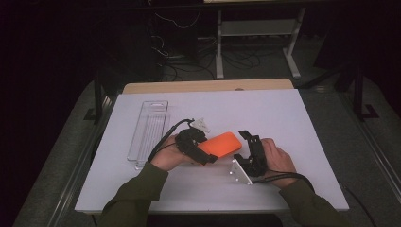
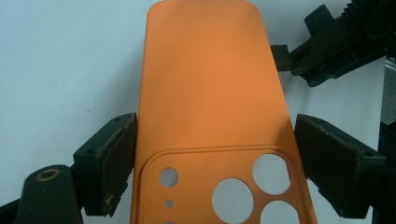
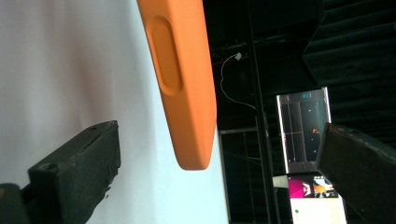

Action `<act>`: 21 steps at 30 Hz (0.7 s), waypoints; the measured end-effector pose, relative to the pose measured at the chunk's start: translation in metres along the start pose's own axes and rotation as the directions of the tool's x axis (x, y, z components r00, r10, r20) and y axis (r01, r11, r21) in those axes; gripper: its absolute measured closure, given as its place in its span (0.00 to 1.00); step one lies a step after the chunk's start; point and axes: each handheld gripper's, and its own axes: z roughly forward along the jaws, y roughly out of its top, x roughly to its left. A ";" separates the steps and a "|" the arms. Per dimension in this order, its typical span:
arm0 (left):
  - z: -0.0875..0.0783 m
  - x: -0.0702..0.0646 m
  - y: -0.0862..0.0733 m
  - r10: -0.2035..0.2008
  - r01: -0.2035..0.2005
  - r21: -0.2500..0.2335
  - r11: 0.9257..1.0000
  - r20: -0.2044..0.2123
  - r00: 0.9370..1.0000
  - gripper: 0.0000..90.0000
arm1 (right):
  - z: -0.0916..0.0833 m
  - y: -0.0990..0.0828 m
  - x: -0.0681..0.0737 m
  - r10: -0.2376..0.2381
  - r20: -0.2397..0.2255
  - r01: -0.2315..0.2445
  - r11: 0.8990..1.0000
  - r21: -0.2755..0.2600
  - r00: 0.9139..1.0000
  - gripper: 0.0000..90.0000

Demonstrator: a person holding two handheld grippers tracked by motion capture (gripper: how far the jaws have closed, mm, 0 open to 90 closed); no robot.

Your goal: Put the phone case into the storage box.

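Observation:
An orange phone case [image 1: 221,144] is held just above the white table [image 1: 283,113], near its middle. My left gripper [image 1: 204,147] is shut on its camera-hole end. In the left gripper view the case [image 2: 205,79] runs up between the two pads [image 2: 116,158], which press on its long edges. My right gripper [image 1: 242,146] stands open at the case's far end. In the right gripper view the case's side edge [image 3: 187,93], with a raised button strip, hangs between the wide-apart jaws and touches neither. The right gripper [image 2: 327,46] also appears in the left gripper view.
A clear plastic tray [image 1: 149,130] lies at the table's left, beyond my left hand. A wooden strip [image 1: 208,86] borders the far edge. Cables and a white stand [image 1: 220,42] sit on the dark floor behind. A lit screen [image 3: 303,135] glows in the distance.

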 end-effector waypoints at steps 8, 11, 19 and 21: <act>0.002 -0.003 0.001 -0.010 0.010 -0.011 1.000 0.009 1.000 0.17 | -0.001 0.005 0.004 -0.005 0.032 0.005 1.000 -0.021 0.999 0.00; 0.002 -0.004 0.001 -0.008 0.008 -0.011 1.000 0.016 1.000 0.17 | -0.002 0.008 0.005 -0.012 0.023 0.013 1.000 -0.020 1.000 0.00; 0.003 -0.007 0.003 0.000 0.001 -0.016 1.000 0.024 1.000 0.17 | -0.002 0.014 0.009 -0.037 0.023 0.038 0.999 -0.038 0.999 0.00; 0.003 -0.008 0.003 -0.002 0.003 -0.017 1.000 0.023 1.000 0.17 | -0.003 0.015 0.010 -0.044 0.025 0.045 0.998 -0.044 0.999 0.00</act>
